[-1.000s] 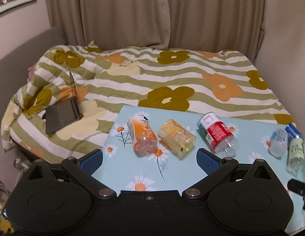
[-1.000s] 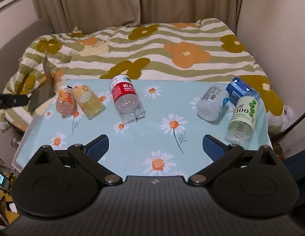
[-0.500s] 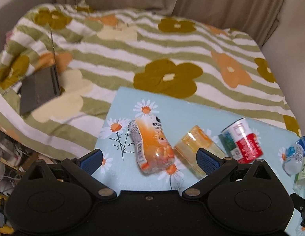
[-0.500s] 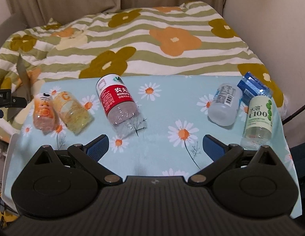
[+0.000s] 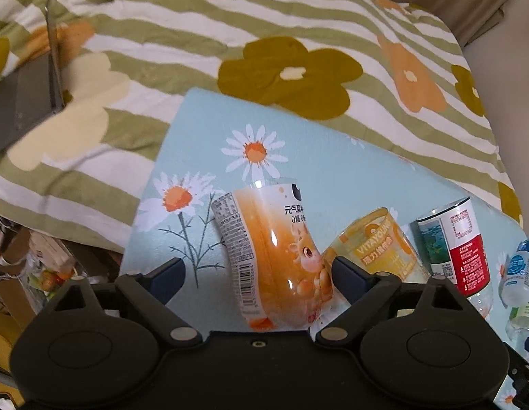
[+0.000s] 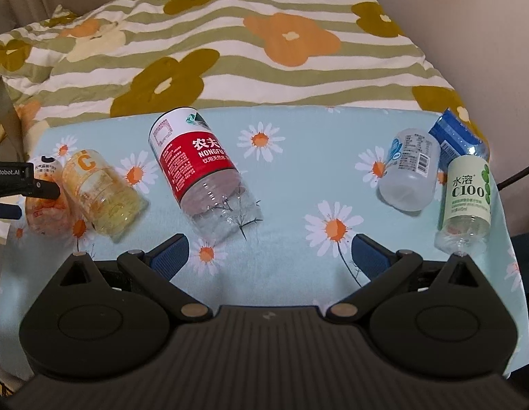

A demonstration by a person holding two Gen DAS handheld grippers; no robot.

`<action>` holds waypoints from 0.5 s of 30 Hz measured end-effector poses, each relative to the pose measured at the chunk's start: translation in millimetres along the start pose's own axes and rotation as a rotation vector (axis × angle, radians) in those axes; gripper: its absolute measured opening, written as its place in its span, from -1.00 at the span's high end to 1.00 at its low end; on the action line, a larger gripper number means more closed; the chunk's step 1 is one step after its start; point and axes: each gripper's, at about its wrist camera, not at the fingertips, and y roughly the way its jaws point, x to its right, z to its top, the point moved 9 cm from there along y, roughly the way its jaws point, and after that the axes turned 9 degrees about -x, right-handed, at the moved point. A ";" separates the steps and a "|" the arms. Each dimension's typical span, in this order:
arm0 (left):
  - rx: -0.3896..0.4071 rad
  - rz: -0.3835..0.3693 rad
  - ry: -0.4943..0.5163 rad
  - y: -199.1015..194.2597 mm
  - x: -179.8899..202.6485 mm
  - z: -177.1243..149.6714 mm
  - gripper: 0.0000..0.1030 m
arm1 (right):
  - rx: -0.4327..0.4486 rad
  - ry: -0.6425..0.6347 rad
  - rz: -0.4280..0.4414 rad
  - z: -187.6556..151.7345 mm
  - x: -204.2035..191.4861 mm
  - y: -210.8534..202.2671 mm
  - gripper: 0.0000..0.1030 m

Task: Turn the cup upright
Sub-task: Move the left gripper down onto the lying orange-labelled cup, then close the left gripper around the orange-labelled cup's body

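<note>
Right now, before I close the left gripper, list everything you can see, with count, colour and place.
Orange-label cut bottle cup: 1, orange, on its side at the table's left end, between the left fingers.
Yellow-label cup: 1, clear yellow, lying beside the orange one.
Red-label cup: 1, red and white, lying mid-table.
White-label cup: 1, clear, lying at right.
Blue-label cup: 1, blue, behind it.
Green-label C100 cup: 1, white-green, right edge.
Daisy tablecloth: 1, light blue.
Flowered quilt: 1, green-striped, behind.
Laptop: 1, grey, on the quilt.
Left gripper: open.
Right gripper: open, over bare cloth.
</note>
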 end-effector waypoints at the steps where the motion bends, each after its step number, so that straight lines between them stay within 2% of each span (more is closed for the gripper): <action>1: -0.008 -0.013 -0.002 1.9 0.1 1.2 -0.80 | -0.004 0.001 -0.002 0.5 -1.3 1.4 -1.00; 6: -0.039 -0.046 0.013 8.7 4.2 2.4 -0.68 | -0.022 0.005 -0.006 2.5 -7.0 6.8 -1.00; 8: -0.049 -0.053 0.022 11.4 6.2 2.6 -0.56 | -0.027 0.005 -0.007 2.5 -8.4 8.0 -1.00; 10: -0.057 -0.061 0.029 13.8 7.9 1.9 -0.36 | -0.029 0.005 -0.009 2.9 -9.0 9.0 -1.00; 12: -0.050 -0.054 0.044 13.8 9.6 2.8 -0.27 | -0.031 0.009 -0.010 3.2 -8.6 9.9 -1.00; 15: -0.044 -0.056 0.055 13.4 10.6 3.3 -0.26 | -0.032 0.014 -0.008 2.7 -8.3 10.7 -1.00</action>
